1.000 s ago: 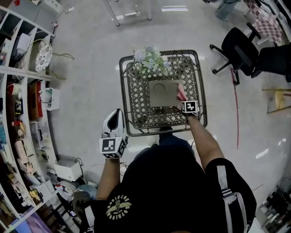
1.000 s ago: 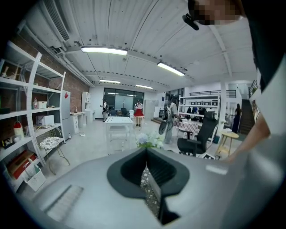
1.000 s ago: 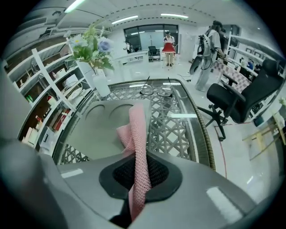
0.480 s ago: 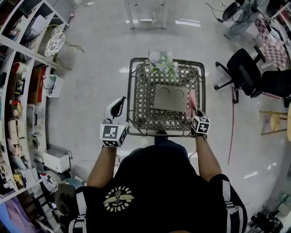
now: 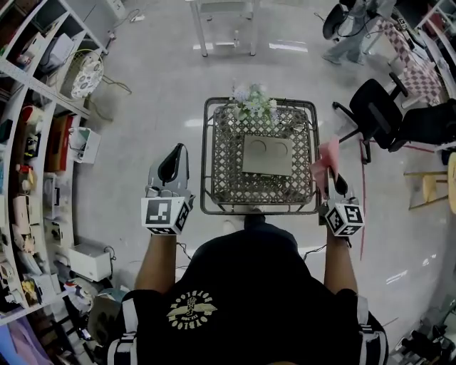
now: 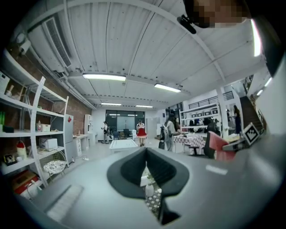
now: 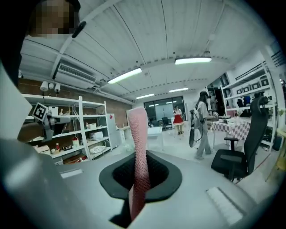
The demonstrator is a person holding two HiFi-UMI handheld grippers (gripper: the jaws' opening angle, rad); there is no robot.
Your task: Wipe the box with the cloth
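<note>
A flat grey-brown box [image 5: 267, 156] with two round marks lies on the lattice table top [image 5: 225, 178] in the head view. My right gripper [image 5: 332, 182] is off the table's right edge, raised, and shut on a pink cloth [image 5: 325, 159]. In the right gripper view the pink cloth [image 7: 139, 154] stands up between the closed jaws. My left gripper [image 5: 171, 165] hangs to the left of the table, away from the box, jaws shut with nothing in them. In the left gripper view the left gripper [image 6: 147, 179] points level into the room.
A bunch of flowers [image 5: 254, 102] sits at the table's far edge. Shelves [image 5: 32, 135] with clutter line the left. A black office chair [image 5: 377, 114] stands at the right. A white table [image 5: 223, 21] is further off, and a person [image 7: 201, 125] stands in the room.
My right gripper has pulled back off the box with the pink cloth, moving right past the table's edge and lifting. The left gripper has risen slightly beside the table.
</note>
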